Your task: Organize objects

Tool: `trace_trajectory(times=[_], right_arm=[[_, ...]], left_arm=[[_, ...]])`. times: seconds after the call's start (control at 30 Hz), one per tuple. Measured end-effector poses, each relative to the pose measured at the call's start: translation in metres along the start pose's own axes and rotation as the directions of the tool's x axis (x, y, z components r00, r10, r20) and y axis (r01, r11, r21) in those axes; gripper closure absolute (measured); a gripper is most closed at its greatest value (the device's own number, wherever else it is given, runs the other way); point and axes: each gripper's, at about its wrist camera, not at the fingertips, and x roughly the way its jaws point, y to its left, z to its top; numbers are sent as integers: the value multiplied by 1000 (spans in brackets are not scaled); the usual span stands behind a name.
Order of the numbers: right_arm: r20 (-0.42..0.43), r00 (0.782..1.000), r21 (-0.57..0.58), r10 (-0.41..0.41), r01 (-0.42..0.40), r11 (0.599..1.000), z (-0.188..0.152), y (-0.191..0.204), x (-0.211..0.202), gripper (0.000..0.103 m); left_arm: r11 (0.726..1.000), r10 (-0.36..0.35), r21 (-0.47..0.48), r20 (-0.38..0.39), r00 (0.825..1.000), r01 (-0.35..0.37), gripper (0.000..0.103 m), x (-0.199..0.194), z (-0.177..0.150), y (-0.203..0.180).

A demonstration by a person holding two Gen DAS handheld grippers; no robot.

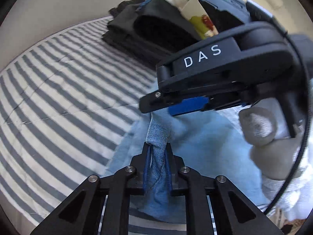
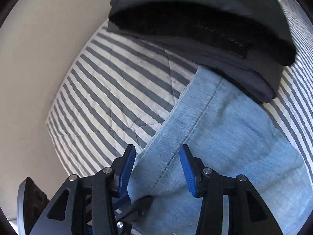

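Observation:
A pair of light blue jeans [image 2: 225, 129] lies on the striped bedcover [image 2: 121, 90]. My left gripper [image 1: 157, 146] is shut on a fold of the jeans [image 1: 156, 137] and holds it pinched between its blue pads. My right gripper [image 2: 157, 152] is open, its jaws on either side of a seamed strip of the jeans. In the left wrist view my right gripper [image 1: 176, 105] hovers just above the jeans to the right. A folded dark garment [image 2: 205, 29] lies at the far end of the jeans.
The striped bedcover [image 1: 58, 98] stretches left, ending at a beige floor [image 2: 35, 78]. A stack of dark folded clothes [image 1: 148, 31] sits at the back of the bed. A gloved hand [image 1: 260, 129] holds the right gripper. A yellow object [image 1: 201, 25] lies behind.

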Motion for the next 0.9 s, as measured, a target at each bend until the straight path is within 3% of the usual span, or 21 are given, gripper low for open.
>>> trace_trajectory(times=[0.17,0.33,0.43,0.5,0.53,0.6,0.63,0.77,0.9], right_arm=[[-5,997,-26,-76,76,997,10,11,12,57],[-54,991,-21,-126,125,992,14,14,30,52],[-43,984,-77,-173,170,982,8,21,33,52],[-4,966,-152,-257,254,955,-1,30,33,69],[12,960,-169,-279,277,946,-5,31,32,73],[24,970,-151,-244,244,958,-11,24,25,94],[25,979,-127,-203,204,971,-13,16,19,96],[89,994,-33,-69,72,997,-30,-19,-7,96],[163,985,45,51,-59,997,-50,-56,-27,97]], left_arm=[[985,149,87,5,989,-149,76,-4,-6,-3],[999,39,-27,19,999,-38,70,-32,-3,30],[999,21,-50,32,999,-19,57,-44,-6,47],[998,0,-59,26,1000,1,52,-43,-6,51],[998,-19,-61,16,1000,19,50,-40,-5,49],[997,-47,-60,9,999,47,43,-38,-5,46],[997,-49,-52,8,999,50,38,-37,-5,44],[999,-34,-13,-33,999,34,31,-13,-2,18],[1000,-19,4,-54,998,19,31,-3,-3,8]])
